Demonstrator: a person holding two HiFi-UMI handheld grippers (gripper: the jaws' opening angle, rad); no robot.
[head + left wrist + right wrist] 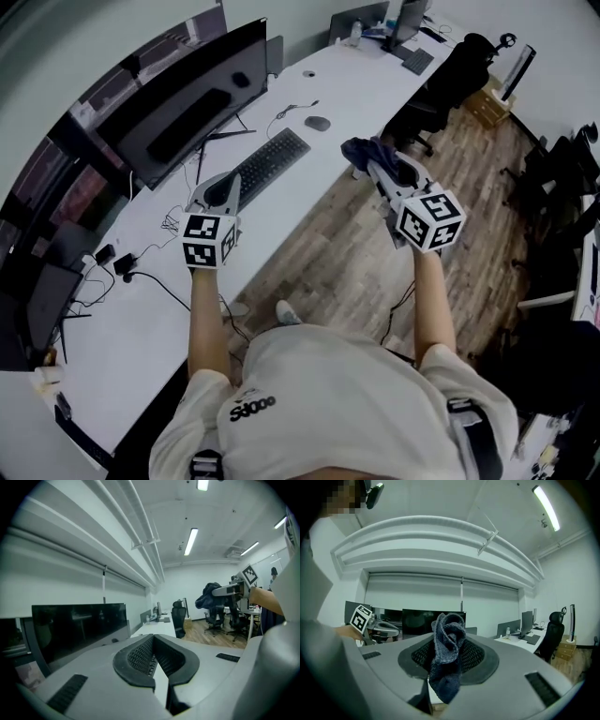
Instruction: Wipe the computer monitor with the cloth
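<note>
A wide black monitor [183,108] stands on the long white desk [141,309], up and left of both grippers. The dark blue cloth [364,150] is bunched between the jaws of my right gripper [372,167], which hangs over the wooden floor off the desk's front edge. In the right gripper view the cloth [447,656] is pinched in my right gripper [447,641], with the monitor [423,619] far ahead. My left gripper [228,185] hovers over the desk beside the keyboard, jaws shut and empty. In the left gripper view my left gripper [153,637] points along the desk, with the monitor [77,630] at its left.
A black keyboard [269,159] and a mouse [318,123] lie in front of the monitor. Cables and plugs [122,264] trail across the near desk. More screens [42,309] stand at the left. A black office chair [450,80] sits by the desk's far end.
</note>
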